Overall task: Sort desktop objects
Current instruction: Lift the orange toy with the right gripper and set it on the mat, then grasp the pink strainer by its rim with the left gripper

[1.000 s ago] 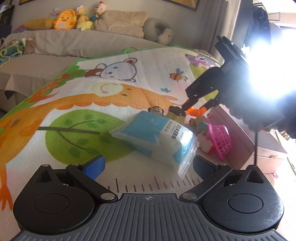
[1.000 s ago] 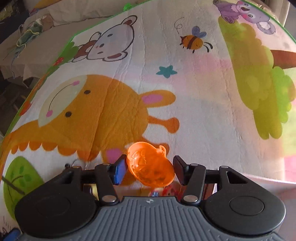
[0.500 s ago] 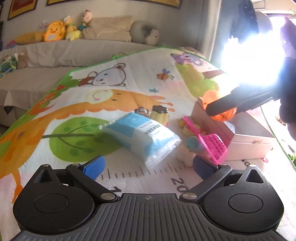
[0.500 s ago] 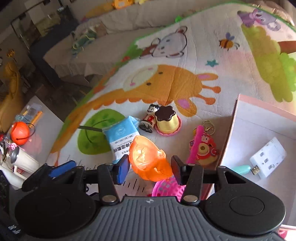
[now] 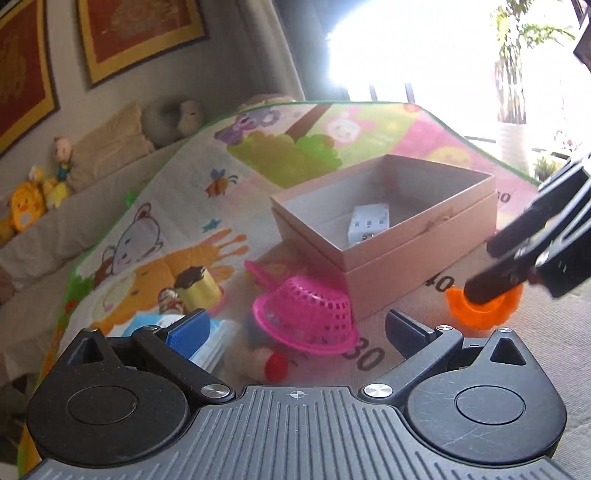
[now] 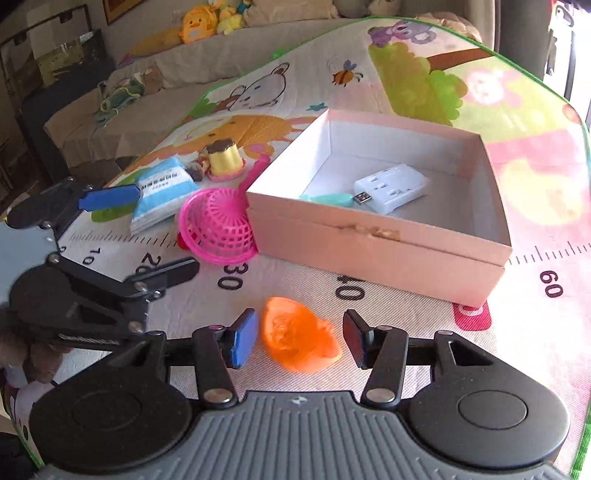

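While the orange toy [image 6: 300, 339] sits between the pads of the right tool [image 6: 300, 338], a thin gap shows on each side of it, so the pads do not press on it; the jaws have just been opening. It looks like a small moulded piece of translucent orange plastic, blurred, and whether it rests on the play mat [image 6: 406, 314] or hangs just above it cannot be told. From the left wrist view the same orange toy [image 5: 480, 308] shows low against the mat with the dark fingers of the right tool [image 5: 493, 286] over it, in front of the box.

Just beyond it stands the open pink box [image 6: 373, 254], whose near wall runs along the printed ruler on the mat. Inside the box lie a white power adapter [image 6: 393, 188] and, touching its end, a teal USB stick [image 6: 328, 199].

Left of the box, touching its corner, a pink plastic basket [image 6: 218, 225] lies tipped on its side. Farther left are a blue tissue packet [image 6: 162, 194], a yellow pudding toy [image 6: 224, 159] with a dark top, and a small figurine [image 6: 197, 170] between them.

The left tool [image 6: 140, 232] hovers at the left of this group, its jaws spread wide and empty; in its own view the left tool [image 5: 295, 325] frames the basket and a small red-capped toy [image 5: 271, 365] below it, touching neither.

Behind the mat runs a sofa [image 6: 207, 66] with plush toys [image 6: 199, 22].
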`<act>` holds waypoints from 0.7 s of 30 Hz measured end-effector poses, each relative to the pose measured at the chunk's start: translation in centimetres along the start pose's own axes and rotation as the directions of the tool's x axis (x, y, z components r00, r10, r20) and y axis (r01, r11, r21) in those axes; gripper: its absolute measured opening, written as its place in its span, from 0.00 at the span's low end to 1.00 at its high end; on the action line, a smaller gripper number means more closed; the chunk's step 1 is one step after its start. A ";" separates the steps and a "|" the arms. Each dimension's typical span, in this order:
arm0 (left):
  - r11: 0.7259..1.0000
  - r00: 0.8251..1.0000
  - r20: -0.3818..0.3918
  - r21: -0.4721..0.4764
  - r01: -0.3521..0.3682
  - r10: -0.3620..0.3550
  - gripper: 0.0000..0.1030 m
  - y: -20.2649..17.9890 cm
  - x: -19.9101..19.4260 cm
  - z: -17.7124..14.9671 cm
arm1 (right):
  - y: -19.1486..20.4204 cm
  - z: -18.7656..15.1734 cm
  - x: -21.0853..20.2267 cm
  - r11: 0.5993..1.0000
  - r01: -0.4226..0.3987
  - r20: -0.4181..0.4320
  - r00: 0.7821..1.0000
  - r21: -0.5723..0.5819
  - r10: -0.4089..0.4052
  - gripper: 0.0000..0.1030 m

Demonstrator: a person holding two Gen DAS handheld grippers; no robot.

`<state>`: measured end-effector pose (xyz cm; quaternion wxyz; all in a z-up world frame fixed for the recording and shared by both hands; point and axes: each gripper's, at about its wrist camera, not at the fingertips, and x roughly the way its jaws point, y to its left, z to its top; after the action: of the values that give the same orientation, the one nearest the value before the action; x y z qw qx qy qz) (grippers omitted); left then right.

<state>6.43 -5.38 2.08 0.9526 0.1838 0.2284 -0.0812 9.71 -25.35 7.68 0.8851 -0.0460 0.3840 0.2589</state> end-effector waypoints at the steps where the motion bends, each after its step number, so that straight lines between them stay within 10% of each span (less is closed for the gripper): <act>1: 1.000 1.000 -0.001 0.018 -0.016 0.016 1.00 -0.4 0.6 0.2 | -0.5 0.2 -0.7 1.000 0.023 0.042 0.999 0.008 -0.023 0.58; 7: 0.997 1.000 -0.024 0.077 -0.009 0.011 0.98 -1.6 3.3 0.8 | -3.7 1.1 -2.5 0.985 0.153 0.171 0.971 0.082 -0.165 0.74; 10: 0.998 0.999 -0.046 0.063 -0.018 0.021 0.76 -0.9 3.8 0.6 | -5.2 1.6 -1.9 0.975 0.171 0.191 0.962 0.141 -0.196 0.77; 21: 0.988 0.999 0.017 -0.148 0.048 -0.046 0.75 4.0 -2.5 -0.9 | -6.3 3.8 3.6 0.967 0.157 0.129 0.974 0.202 -0.186 0.79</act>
<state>4.82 -1.22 3.73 0.9630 0.1068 0.2316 -0.0875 17.38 -28.20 7.06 0.9304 0.0249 0.3354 0.1459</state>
